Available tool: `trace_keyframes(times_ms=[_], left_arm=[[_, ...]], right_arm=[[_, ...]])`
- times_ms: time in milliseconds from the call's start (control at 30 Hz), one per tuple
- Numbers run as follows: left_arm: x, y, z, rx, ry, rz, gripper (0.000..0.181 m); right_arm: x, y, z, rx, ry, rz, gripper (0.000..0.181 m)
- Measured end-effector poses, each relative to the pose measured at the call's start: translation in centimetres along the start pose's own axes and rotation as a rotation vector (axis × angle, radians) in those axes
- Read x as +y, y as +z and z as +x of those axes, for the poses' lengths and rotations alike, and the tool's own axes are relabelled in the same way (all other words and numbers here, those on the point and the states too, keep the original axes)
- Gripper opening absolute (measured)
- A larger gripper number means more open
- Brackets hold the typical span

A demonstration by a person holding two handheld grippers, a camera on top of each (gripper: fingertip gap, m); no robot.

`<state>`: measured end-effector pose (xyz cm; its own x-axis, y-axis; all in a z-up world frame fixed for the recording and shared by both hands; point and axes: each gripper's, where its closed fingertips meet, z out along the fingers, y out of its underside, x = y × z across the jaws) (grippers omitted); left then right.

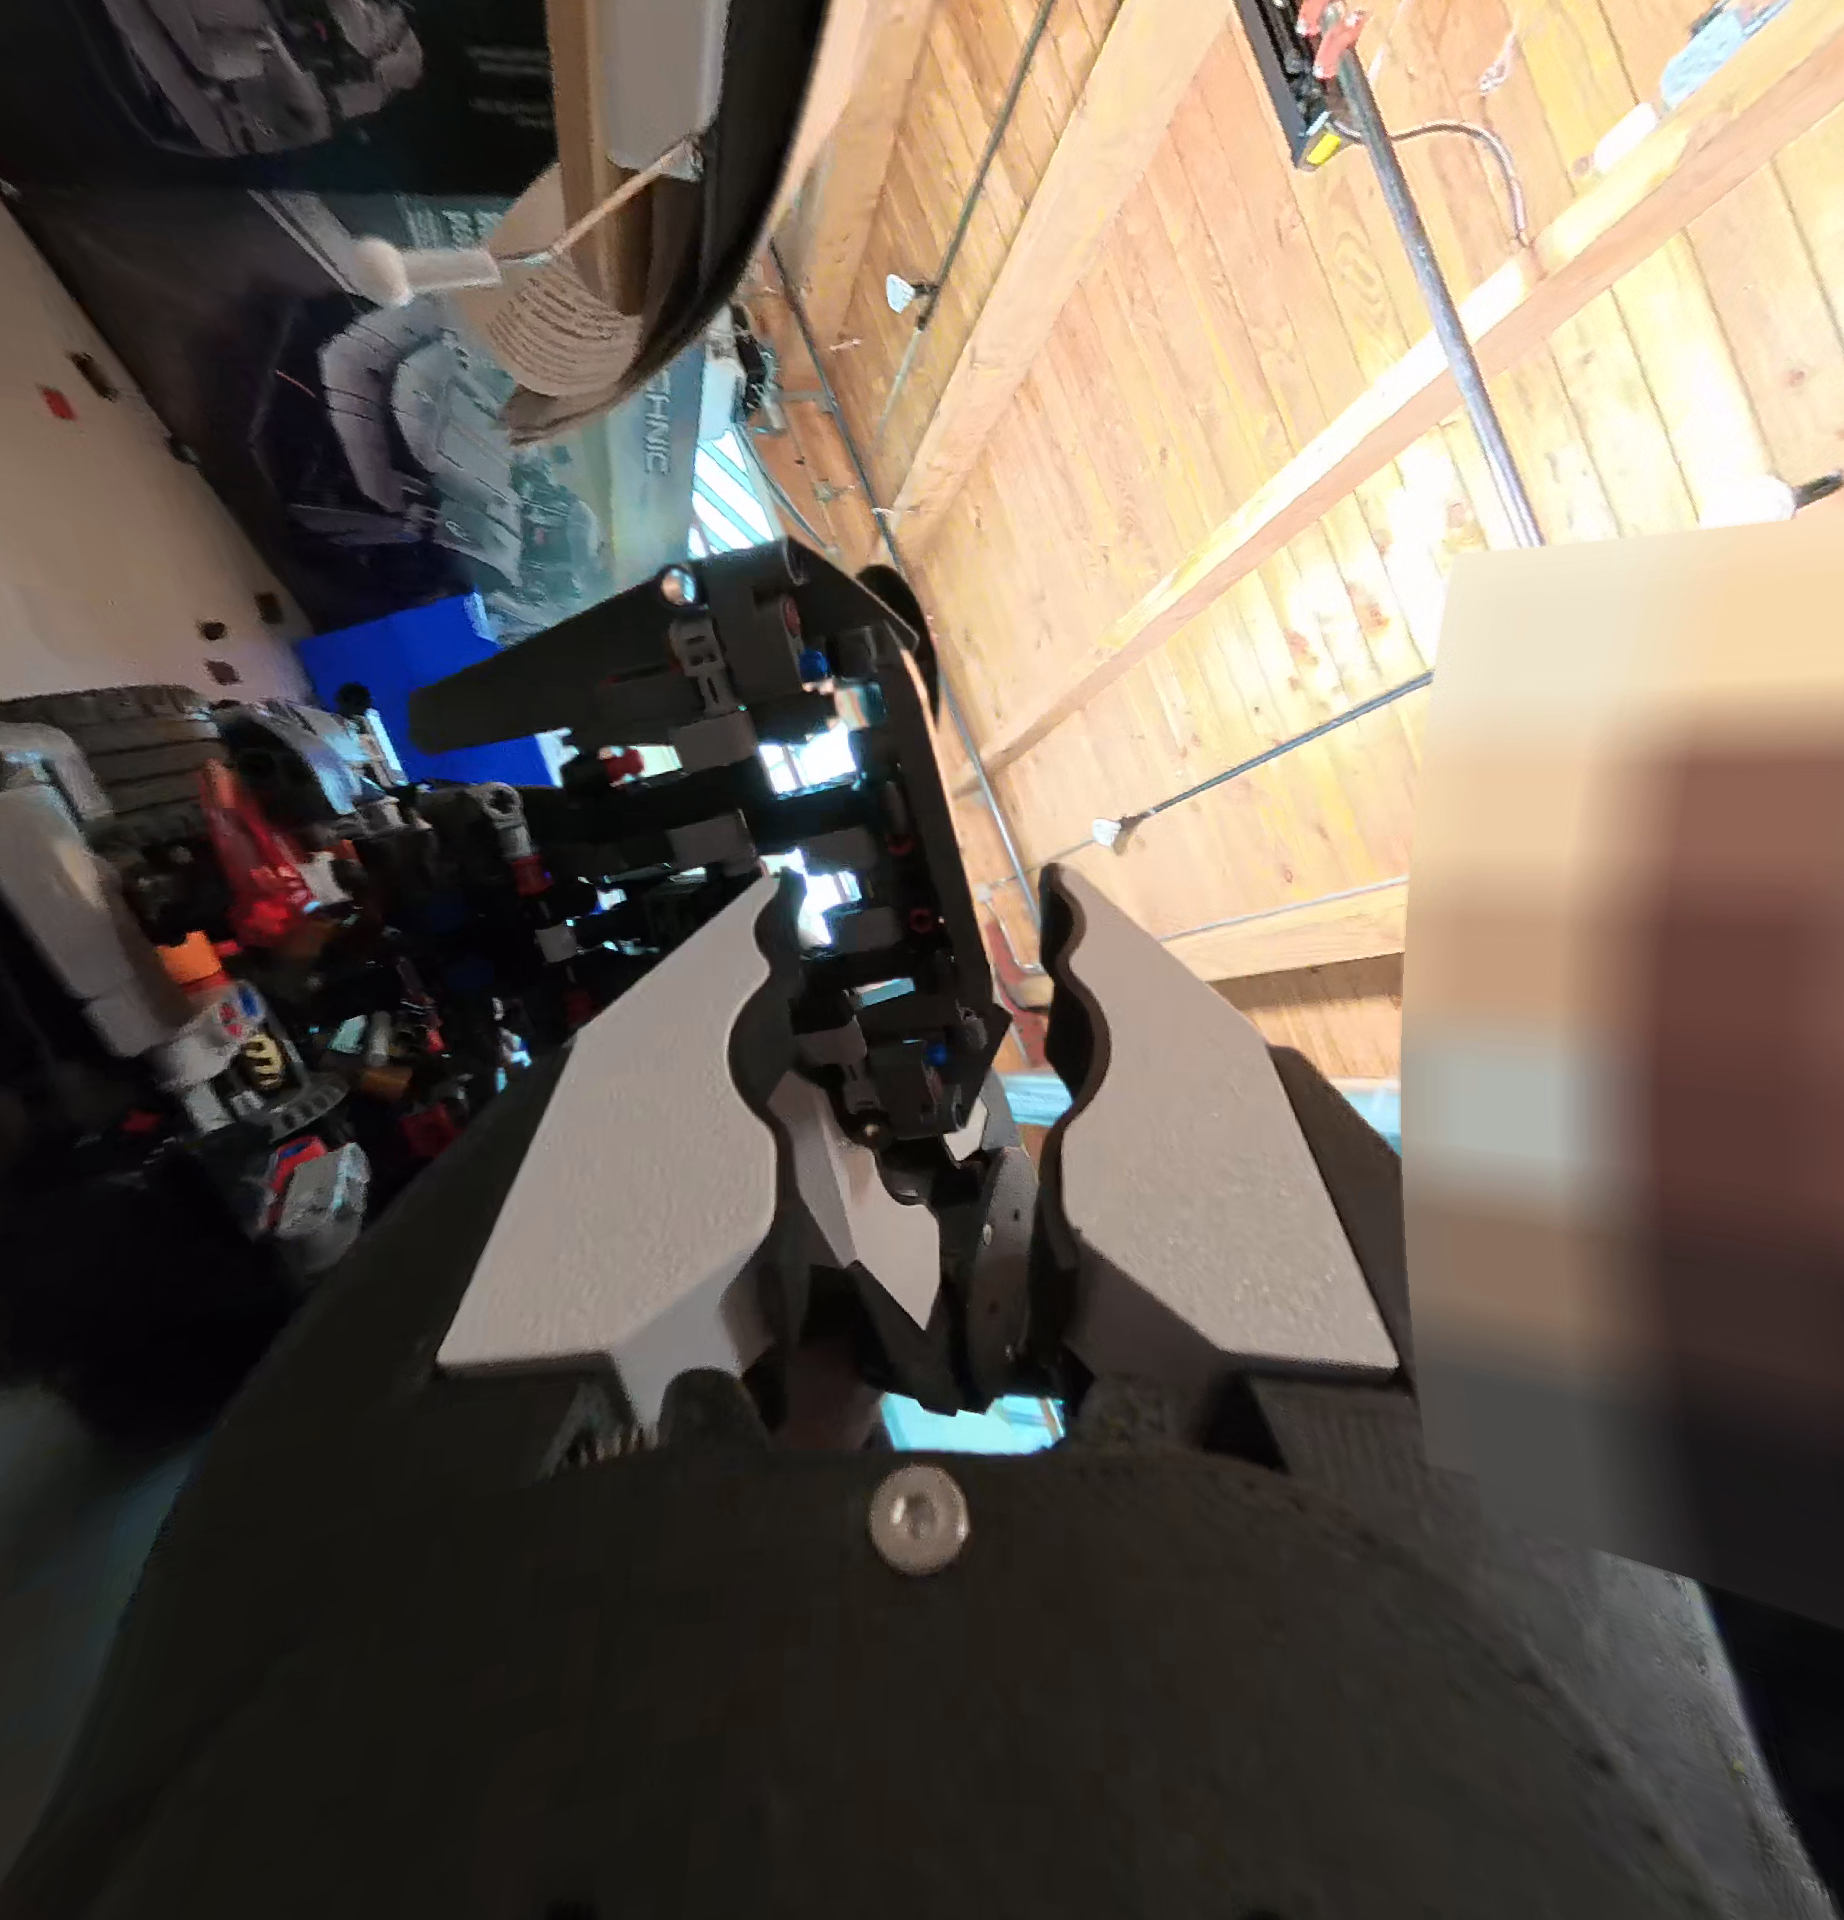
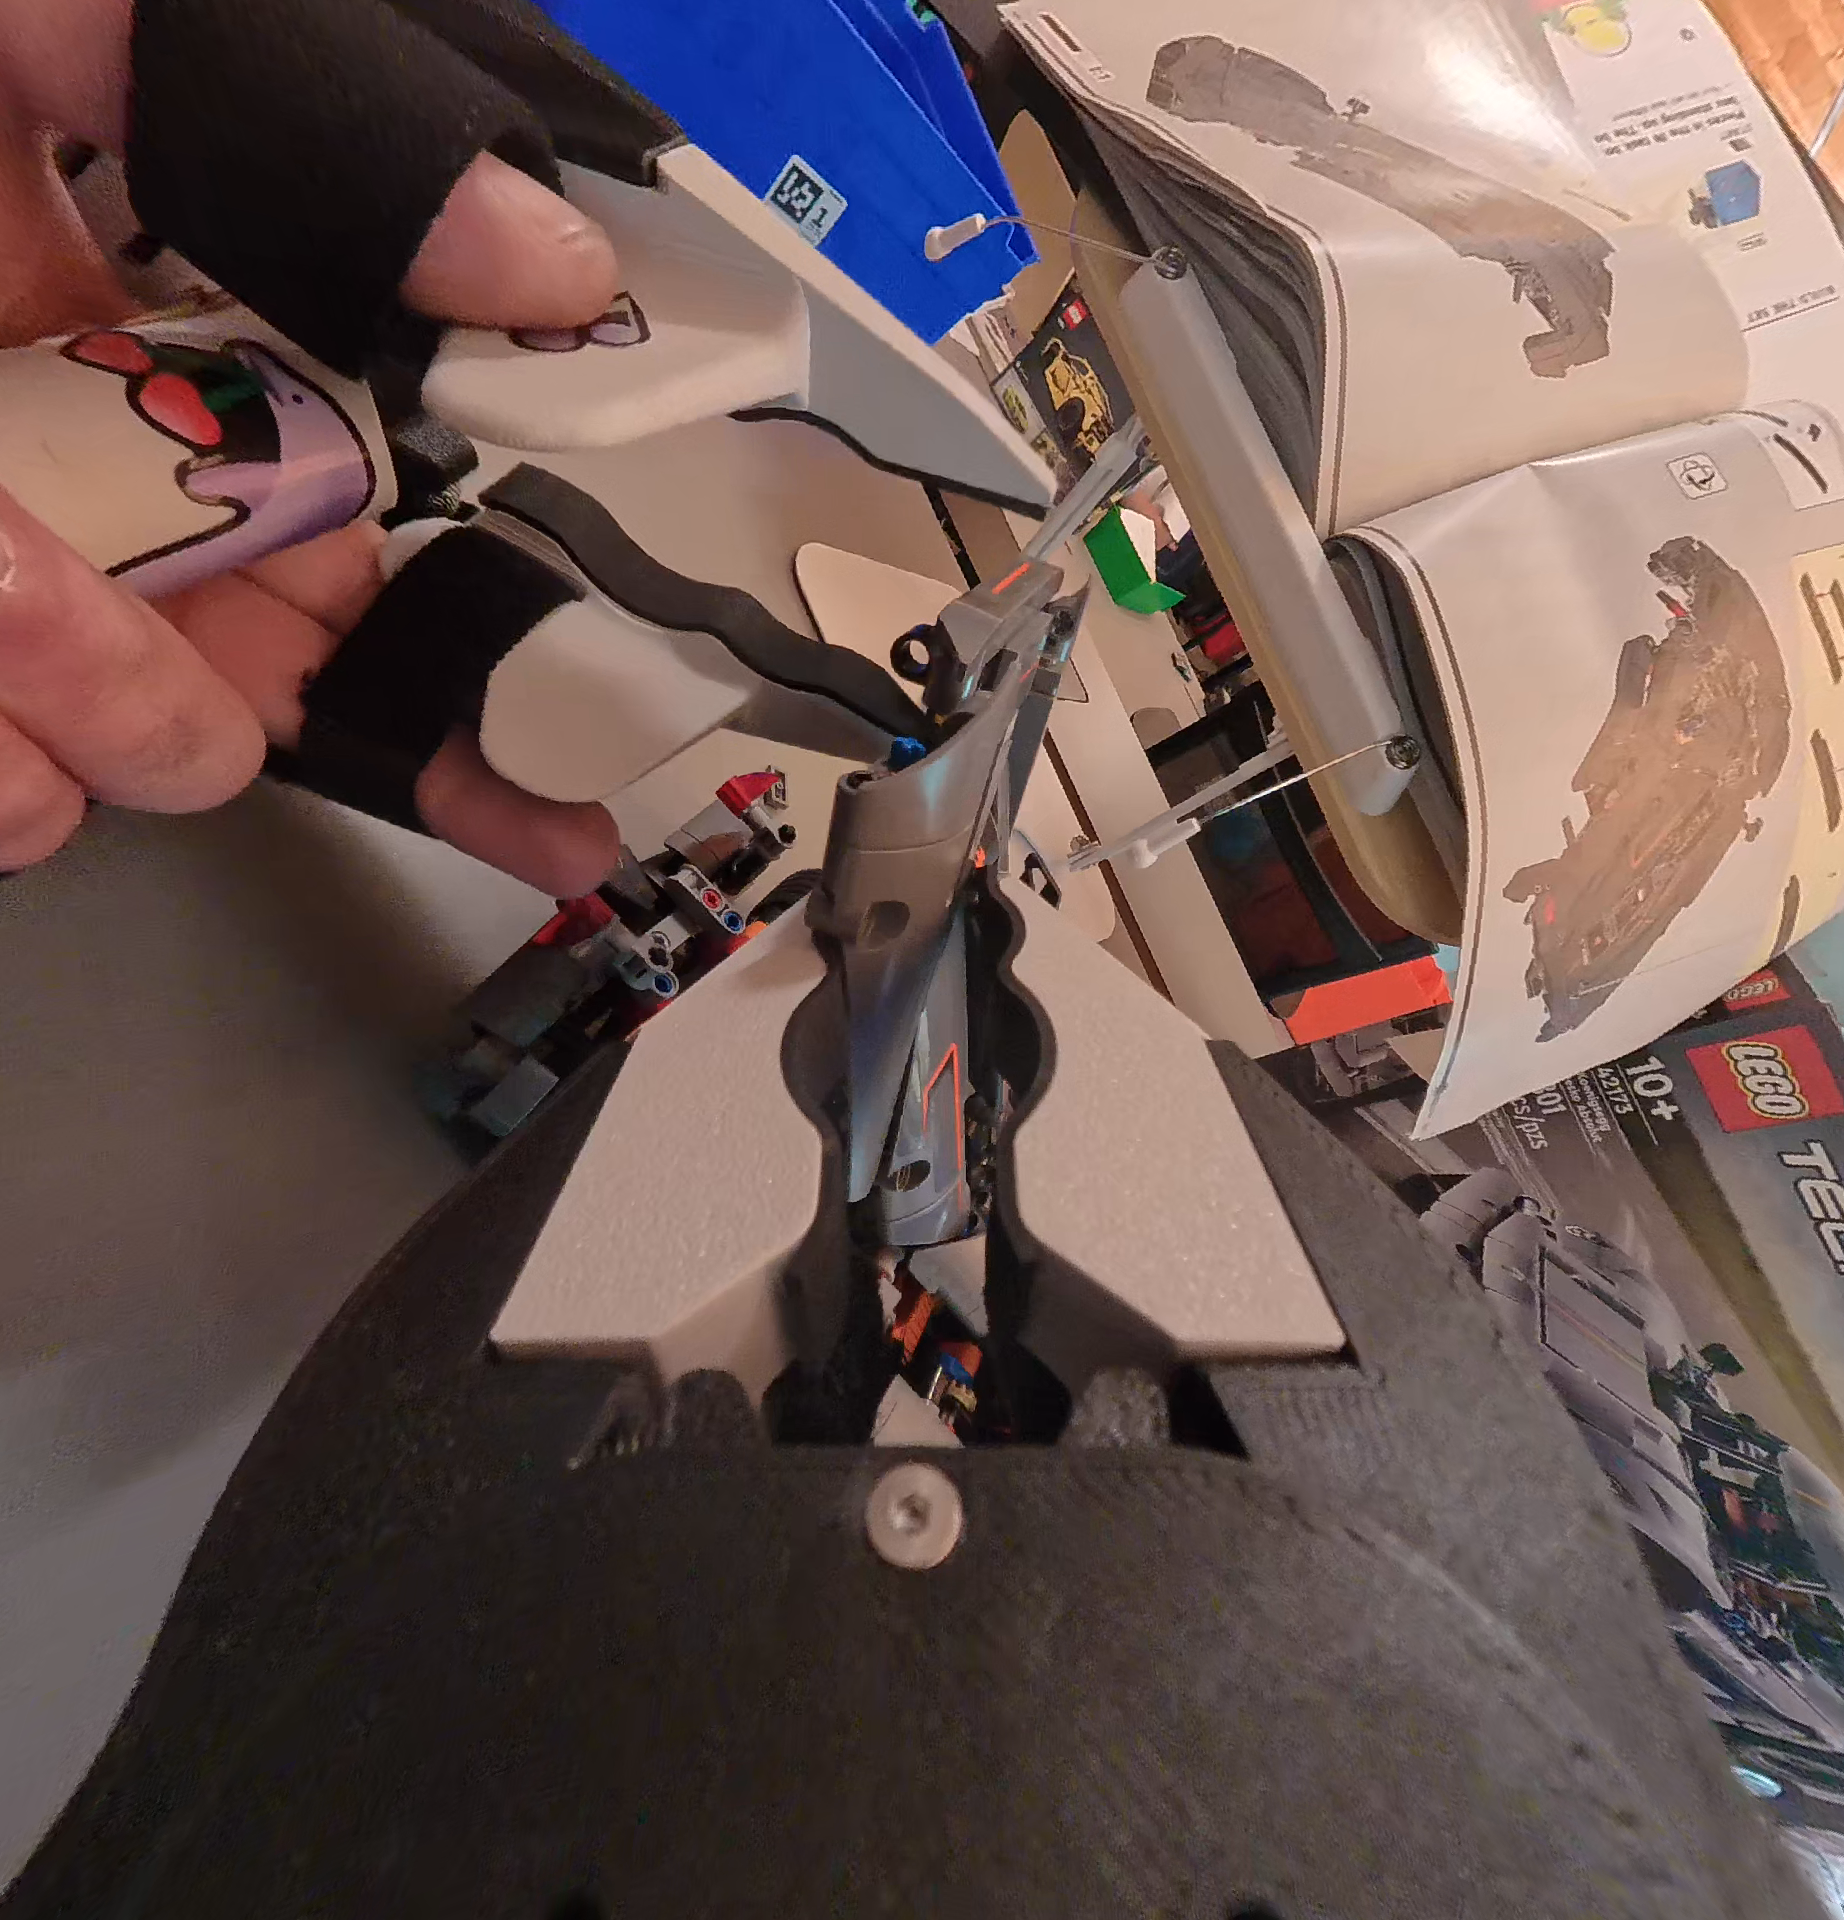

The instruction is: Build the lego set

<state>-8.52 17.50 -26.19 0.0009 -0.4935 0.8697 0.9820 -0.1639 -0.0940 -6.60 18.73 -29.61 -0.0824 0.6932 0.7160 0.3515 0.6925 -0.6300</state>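
A partly built dark grey and black Lego model (image 2: 897,935), with orange stripes and blue and red pins, is held in the air. My right gripper (image 2: 913,899) is shut on its lower part, and the grey panel sticks out past the fingertips. My left gripper (image 1: 913,894) stands with its jaws apart around the same model (image 1: 793,675). Its left finger lies against the model, and a gap shows at the right finger. In the right wrist view the left gripper (image 2: 980,613) comes in from the upper left, held by a gloved hand (image 2: 118,675), with its lower fingertip at the model's top end.
An open instruction booklet (image 2: 1520,312) on a stand hangs close on the right, above the Lego box (image 2: 1780,1195). A blue bin (image 2: 845,125) stands behind. Another small sub-assembly (image 2: 669,914) lies on the table. A pile of loose parts (image 1: 274,987) is at the left. Left tips to right tips: about 4 cm.
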Motion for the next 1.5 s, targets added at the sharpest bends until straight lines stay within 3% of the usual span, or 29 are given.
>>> trace_keyframes(times_ms=[133, 433, 867, 1500], left_arm=[[-0.5, -0.2, -0.6, -0.073, 0.041, 0.017, 0.047], [0.6, 1.0, -1.4, -0.068, -0.079, -0.068, 0.059], [0.7, 1.2, -1.4, -0.028, -0.126, -0.06, 0.053], [1.1, 1.6, -1.5, -0.039, -0.073, -0.061, 0.049]], right_arm=[[0.0, 0.0, 0.0, 0.005, 0.004, 0.004, 0.02], [0.1, -0.1, 0.1, 0.006, 0.011, 0.013, 0.021], [0.1, -0.3, 0.1, -0.028, 0.072, 0.029, 0.023], [0.3, -0.4, 0.1, -0.186, 0.255, 0.042, 0.042]])
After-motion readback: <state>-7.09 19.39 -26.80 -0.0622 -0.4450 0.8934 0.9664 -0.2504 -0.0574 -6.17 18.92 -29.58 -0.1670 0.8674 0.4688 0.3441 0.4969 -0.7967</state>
